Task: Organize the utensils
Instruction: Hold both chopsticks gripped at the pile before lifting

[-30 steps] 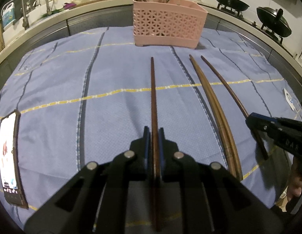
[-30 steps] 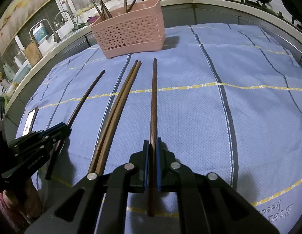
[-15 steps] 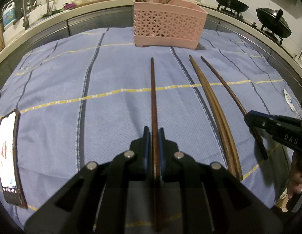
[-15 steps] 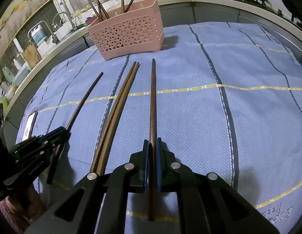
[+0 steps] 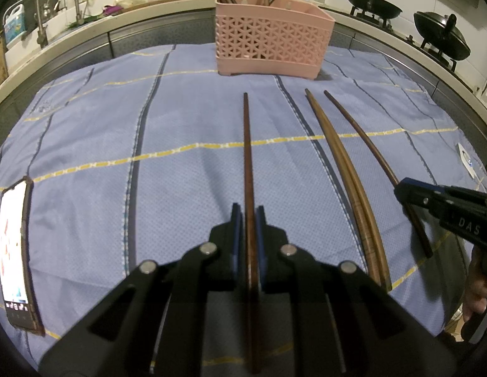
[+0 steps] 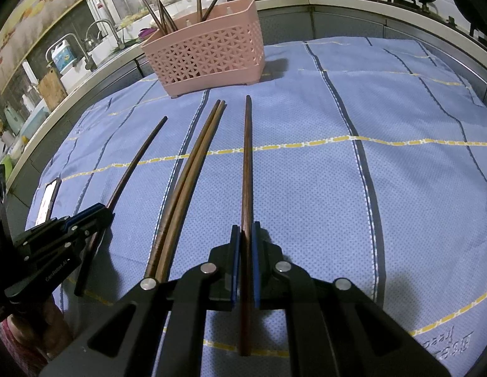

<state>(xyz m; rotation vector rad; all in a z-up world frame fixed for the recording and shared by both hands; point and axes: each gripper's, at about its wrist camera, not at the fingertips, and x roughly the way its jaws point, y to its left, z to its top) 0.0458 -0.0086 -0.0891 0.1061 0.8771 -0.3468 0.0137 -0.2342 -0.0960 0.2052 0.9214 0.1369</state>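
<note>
While both sets of jaws are pressed onto a chopstick each, I have little to add at the pinch itself. My left gripper [image 5: 248, 220] clamps a dark chopstick [image 5: 247, 144] near its thick end, the tip pointing toward the pink basket [image 5: 271, 40]. My right gripper [image 6: 246, 238] pinches the other dark chopstick [image 6: 247, 157] the same way. Between them a lighter pair [image 6: 187, 185] lies side by side on the blue cloth [image 6: 337, 188], not yet gathered. The basket stands at the far edge of the cloth, already holding several sticks upright.

To do this well, I judge I should lift each stick level, swing its tip over the basket rim, then tilt it down before letting go; a grip this far back lets the long end sag or twist.

Against half a second ago, almost nothing differs: both clamps match, and the right gripper sits only slightly shifted in the left view.
</note>
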